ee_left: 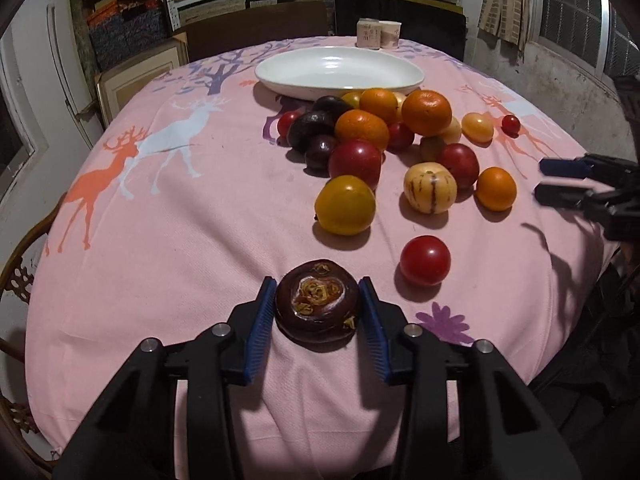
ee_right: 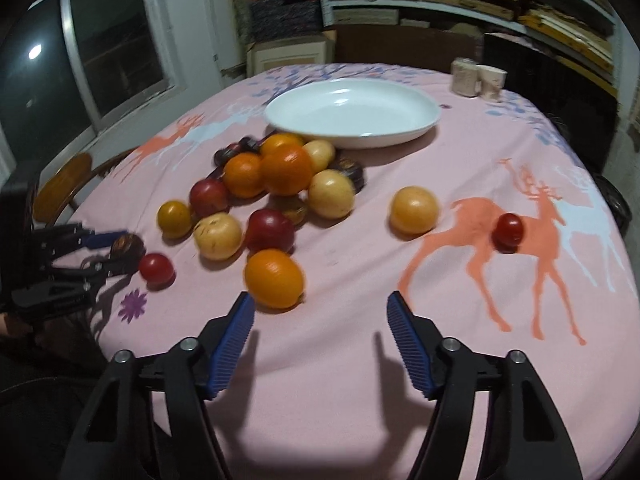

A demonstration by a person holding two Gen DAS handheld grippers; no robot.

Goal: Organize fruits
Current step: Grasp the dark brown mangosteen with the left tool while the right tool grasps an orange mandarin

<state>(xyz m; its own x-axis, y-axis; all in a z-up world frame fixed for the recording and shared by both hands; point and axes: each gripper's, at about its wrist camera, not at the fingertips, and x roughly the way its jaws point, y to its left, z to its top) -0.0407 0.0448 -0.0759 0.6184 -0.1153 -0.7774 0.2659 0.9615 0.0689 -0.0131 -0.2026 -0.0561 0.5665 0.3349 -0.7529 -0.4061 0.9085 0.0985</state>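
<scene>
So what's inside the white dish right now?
Nothing: the white dish shows only bare glossy interior in both views. All fruit is on the cloth in front of it; its near wall hides a thin strip of the floor.

Your left gripper (ee_left: pixel 318 304) grips a dark fruit (ee_left: pixel 316 300); your right gripper (ee_right: pixel 320 312) hangs wide open.

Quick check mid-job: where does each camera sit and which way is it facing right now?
Left wrist: sits on the left claw, looking across the pink tablecloth at the fruit pile and white plate; its fingers flank a dark mangosteen; the right claw shows at the right edge.
Right wrist: sits on the open right claw, facing an orange and the plate; the left claw shows at left.
Shared: plate, fruit, tablecloth, mangosteen.
</scene>
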